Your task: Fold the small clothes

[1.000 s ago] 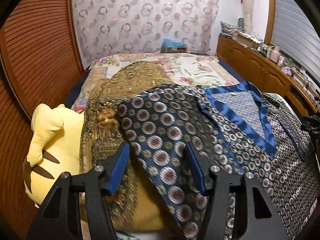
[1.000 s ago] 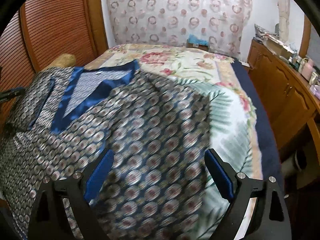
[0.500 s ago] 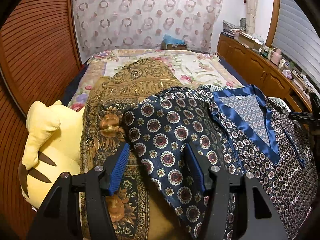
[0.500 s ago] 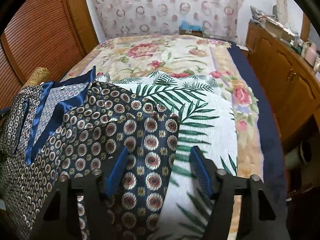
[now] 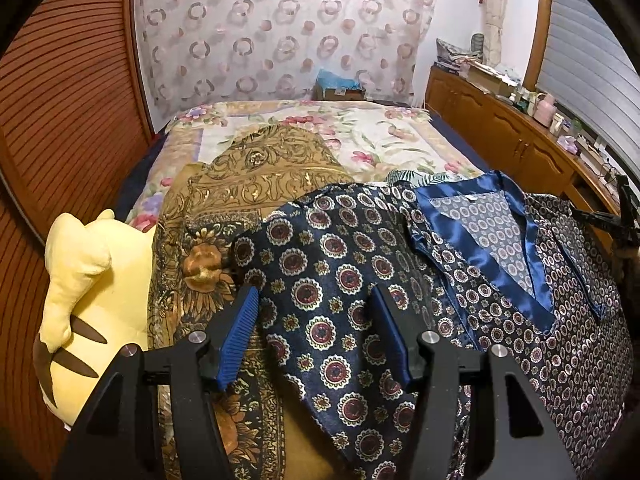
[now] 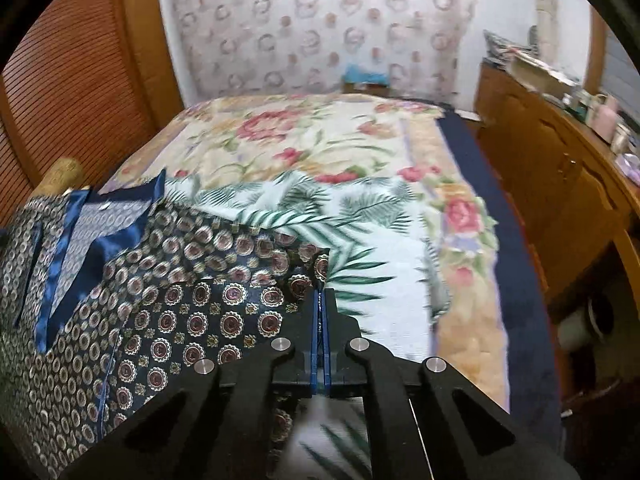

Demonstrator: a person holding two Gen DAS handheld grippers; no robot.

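- The right gripper [image 6: 320, 300] was clenched, its blue pads pressed flat together after having just closed; the edge of the dark patterned sleeve [image 6: 224, 312] met the pad tips, and the pinch appeared to catch that edge, though the cloth between the pads could not be seen clearly.
- The left gripper [image 5: 316, 332] stood part open above the other sleeve [image 5: 320, 280], pads apart, nothing pressed between them; the cloth lay below and between the two fingers [image 5: 236, 336].
- The garment, a navy pyjama top [image 5: 552, 340] printed with round medallions, lay spread face up on the bed, its satin blue collar [image 5: 516, 276] forming a V toward the near edge.
- In the right wrist view the same top [image 6: 60, 360] filled the lower left, the collar [image 6: 96, 248] at left, the pinched sleeve reaching out onto a palm-leaf sheet [image 6: 360, 220].
- A floral bedspread [image 6: 304, 136] covered the bed beyond.
- A gold and brown ornate cloth [image 5: 256, 176] lay left of the top, partly under the left sleeve.
- A yellow plush toy [image 5: 88, 280] sat at the bed's left edge, beside the gold cloth.
- A wooden cabinet [image 5: 512, 140] ran along the right wall, cluttered on top; a slatted wooden door [image 5: 68, 92] stood at left.
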